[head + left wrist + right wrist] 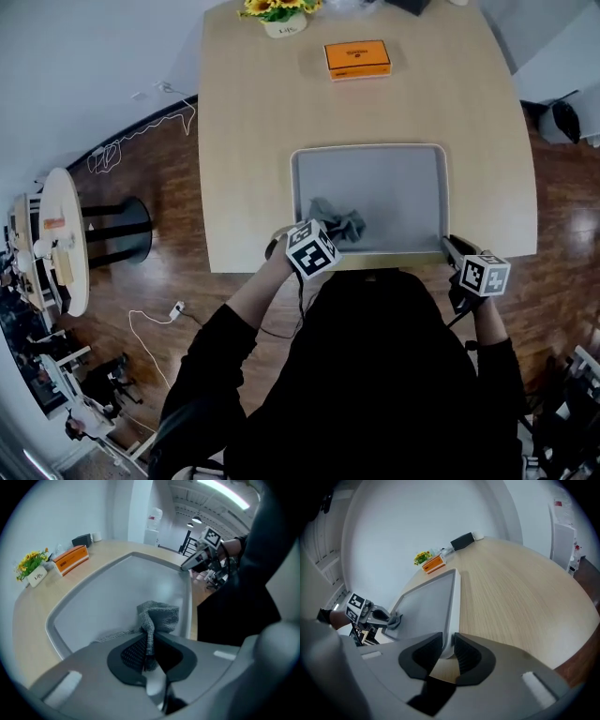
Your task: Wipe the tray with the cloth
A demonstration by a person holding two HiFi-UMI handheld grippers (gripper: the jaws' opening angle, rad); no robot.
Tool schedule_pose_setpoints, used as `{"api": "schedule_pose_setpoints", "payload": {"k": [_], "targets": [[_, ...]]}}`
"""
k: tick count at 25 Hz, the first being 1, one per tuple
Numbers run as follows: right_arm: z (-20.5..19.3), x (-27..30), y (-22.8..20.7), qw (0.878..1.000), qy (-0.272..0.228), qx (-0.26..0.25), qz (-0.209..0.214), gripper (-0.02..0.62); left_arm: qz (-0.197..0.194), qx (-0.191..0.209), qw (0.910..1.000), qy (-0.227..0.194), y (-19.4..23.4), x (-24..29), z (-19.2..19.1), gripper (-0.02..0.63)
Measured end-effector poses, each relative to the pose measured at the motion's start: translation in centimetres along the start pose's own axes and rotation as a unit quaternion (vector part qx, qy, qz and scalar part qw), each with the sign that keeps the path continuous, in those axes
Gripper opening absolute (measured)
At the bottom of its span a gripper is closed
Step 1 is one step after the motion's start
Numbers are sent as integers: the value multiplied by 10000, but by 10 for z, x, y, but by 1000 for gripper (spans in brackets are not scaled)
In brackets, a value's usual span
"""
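Arms in dark sleeves (246, 309) are seen at the bottom of the head view, reaching forward over the near edge of a pale wooden tabletop (248, 122). A two-jaw gripper is held in each hand. The left gripper (325, 234) is angled steeply down over the near left part of a grey rectangular tray (367, 148), which lies flat on the tabletop just ahead of the person. In the left gripper view its jaws are shown closed together on a fold of a grey knitted cloth (158, 613). The rest of the cloth is bunched on the tray floor just beyond the jaws, close to the tray's near rim. The right gripper (451, 247) is placed at the tray's near right corner. In the right gripper view its jaws are shown clamped on the tray's raised rim, one ribbed pad inside the tray and one outside. The rest of the tray floor is seen bare. Farther along the tabletop, well beyond the tray's far rim, an orange box (357, 58) is laid flat. Beyond it, at the far edge, a white pot of yellow flowers (281, 15) is set, with a dark box (462, 541) near it. To the left of the tabletop, a dark wooden floor (173, 202) is seen with a white cable (141, 141) trailing across it.
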State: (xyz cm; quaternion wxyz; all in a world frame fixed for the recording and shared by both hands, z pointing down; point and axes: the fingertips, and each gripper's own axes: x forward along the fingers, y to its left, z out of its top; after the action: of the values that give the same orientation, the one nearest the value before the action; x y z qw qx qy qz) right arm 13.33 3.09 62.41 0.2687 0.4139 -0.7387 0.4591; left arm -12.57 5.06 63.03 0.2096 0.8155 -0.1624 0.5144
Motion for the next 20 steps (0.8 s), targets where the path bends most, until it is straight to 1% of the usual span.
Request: {"api": "schedule_pose_setpoints", "payload": {"k": [3, 5, 6, 7, 8, 10, 11, 12, 13, 15, 18, 20], "targets": [[-2, 2, -1, 9999, 121, -25, -50, 83, -439, 33, 9990, 103, -23, 1, -17, 8], [-2, 3, -1, 9998, 182, -58, -86, 83, -595, 124, 9981, 129, -18, 0, -21, 8], [-2, 4, -1, 9997, 202, -74, -109, 83, -617, 151, 9979, 144, -9, -2, -21, 8], [-2, 5, -1, 9996, 214, -85, -134, 83, -570, 160, 9981, 165, 7, -5, -19, 8], [-2, 5, 0, 9996, 219, -91, -164, 83, -425, 163, 9988, 200, 28, -9, -17, 9], [-3, 6, 0, 9994, 213, -95, -242, 83, 93, 144, 9994, 312, 85, -17, -13, 9], [-3, 6, 1, 9993, 202, -102, -284, 83, 323, 90, 9988, 347, 113, -21, -9, 9], [-3, 6, 1, 9992, 188, -119, -323, 81, 470, -11, 9982, 371, 138, -24, -6, 9], [-3, 6, 1, 9991, 173, -145, -357, 81, 483, -170, 9980, 382, 156, -25, -3, 11], [-2, 6, 2, 9989, 145, -192, -398, 80, 347, -456, 9975, 408, 177, -25, 3, 10], [-1, 5, 2, 9990, 100, -153, -418, 80, 506, -561, 9960, 475, 191, -34, 4, 9], [-1, 4, 2, 9990, 68, -96, -423, 80, 623, -770, 9940, 475, 184, -36, -7, 9]]}}
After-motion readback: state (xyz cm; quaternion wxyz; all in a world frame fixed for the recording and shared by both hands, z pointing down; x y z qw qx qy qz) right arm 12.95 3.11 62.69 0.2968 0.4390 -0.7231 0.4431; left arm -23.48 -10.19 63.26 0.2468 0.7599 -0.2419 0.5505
